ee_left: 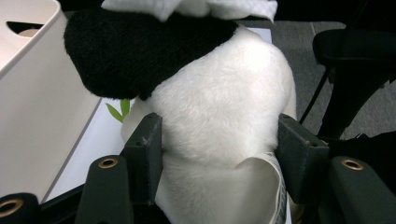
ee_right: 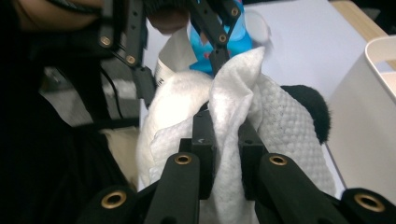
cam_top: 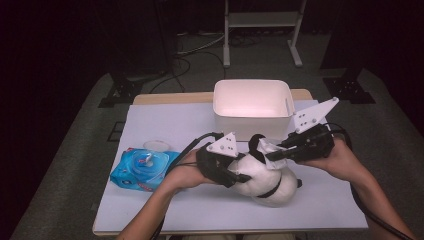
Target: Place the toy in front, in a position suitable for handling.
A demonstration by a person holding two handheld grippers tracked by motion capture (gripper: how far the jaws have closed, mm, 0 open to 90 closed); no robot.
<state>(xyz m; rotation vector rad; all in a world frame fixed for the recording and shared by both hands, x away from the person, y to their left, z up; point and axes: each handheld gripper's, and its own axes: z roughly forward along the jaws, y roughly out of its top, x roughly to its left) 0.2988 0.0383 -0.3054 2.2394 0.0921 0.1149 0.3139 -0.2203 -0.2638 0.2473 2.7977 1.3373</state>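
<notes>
While left tongs clamp plush panda; wipe pinched in right tongs.

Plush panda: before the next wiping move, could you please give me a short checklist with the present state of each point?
1. Left gripper holds the plush panda at both sides: ok.
2. Right gripper is shut on the wet wipe: ok.
3. Wipe lies on the panda: ok.
4. Panda rests on the table, apart from the white bin: ok.
5. Blue wipe pack stands clear of both hands: ok.
6. Wipe is damp enough: cannot tell.
</notes>
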